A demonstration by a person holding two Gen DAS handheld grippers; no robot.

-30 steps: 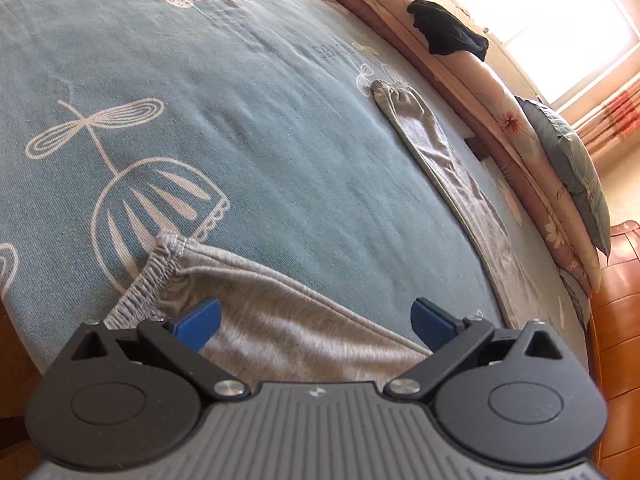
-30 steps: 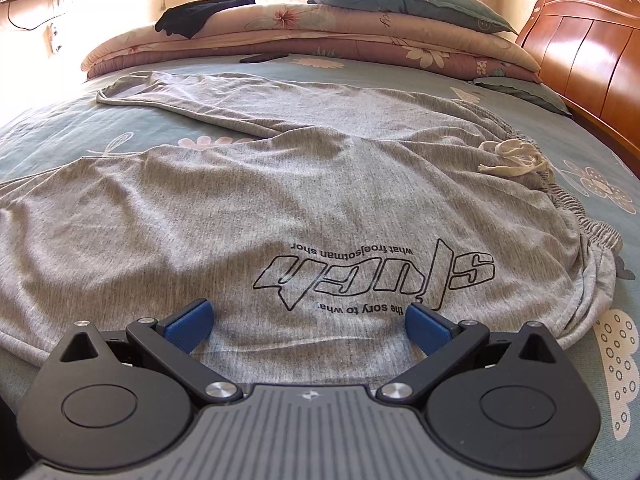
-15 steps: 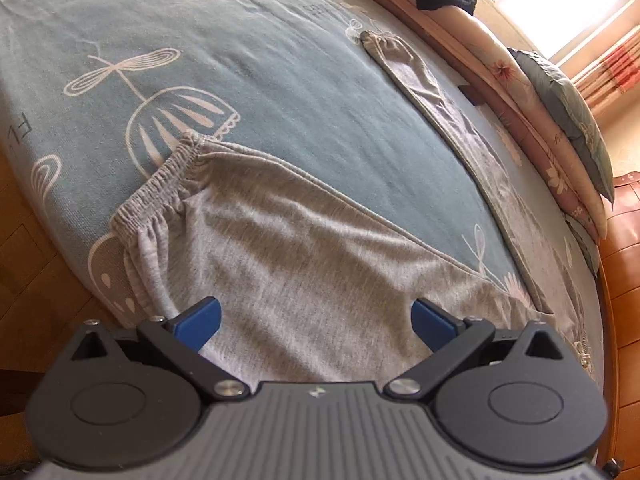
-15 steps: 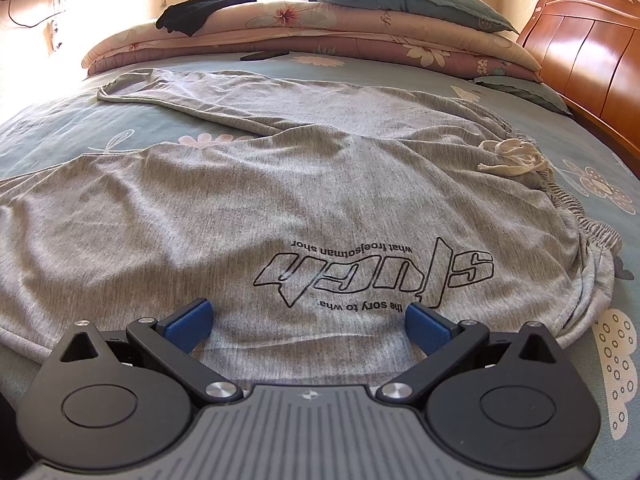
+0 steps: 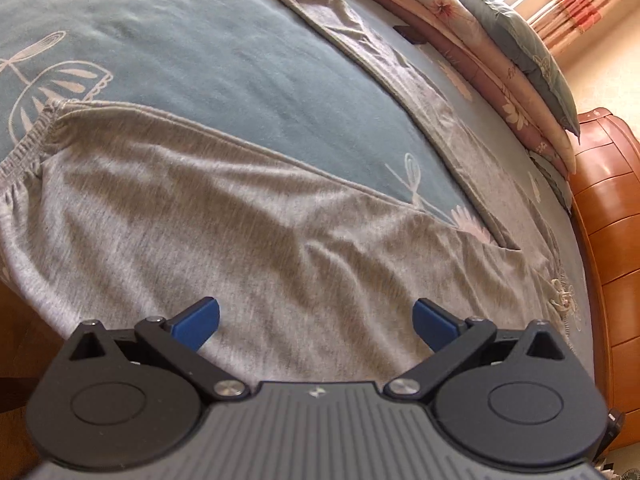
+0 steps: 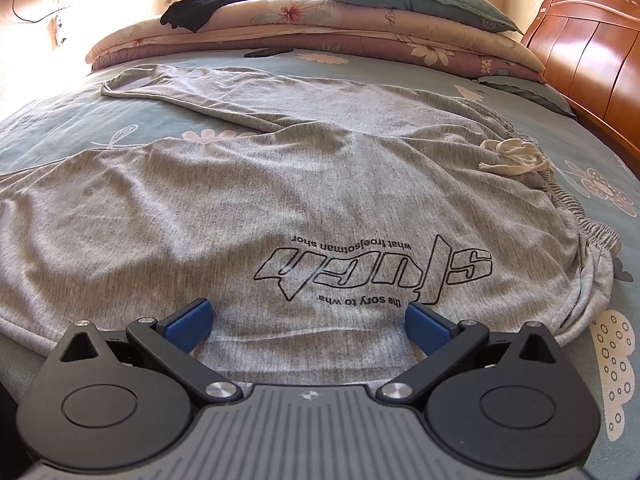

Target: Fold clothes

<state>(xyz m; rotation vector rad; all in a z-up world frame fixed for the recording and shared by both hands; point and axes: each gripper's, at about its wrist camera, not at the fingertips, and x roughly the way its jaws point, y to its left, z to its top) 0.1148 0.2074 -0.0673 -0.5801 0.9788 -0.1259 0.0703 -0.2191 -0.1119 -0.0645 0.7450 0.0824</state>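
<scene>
grey trousers spread flat, both grippers empty: slip risk at the bed edge

the grey trousers (image 6: 304,200) lie on the blue bedsheet (image 5: 208,60), legs splayed apart, the near leg's cuff (image 5: 24,148) draping over the mattress edge. judged risks: a pull from the near side could drag that overhanging cloth off the bed; a pinch through one layer only would skew the fold; the loose drawstring (image 6: 516,156) at the waistband could snag a finger. the left gripper (image 5: 316,320) hovers over the near leg, jaws spread wide, holding nothing. the right gripper (image 6: 308,320) sits low over the printed lettering (image 6: 372,268), equally spread and empty; contact with the cloth cannot be told.
</scene>
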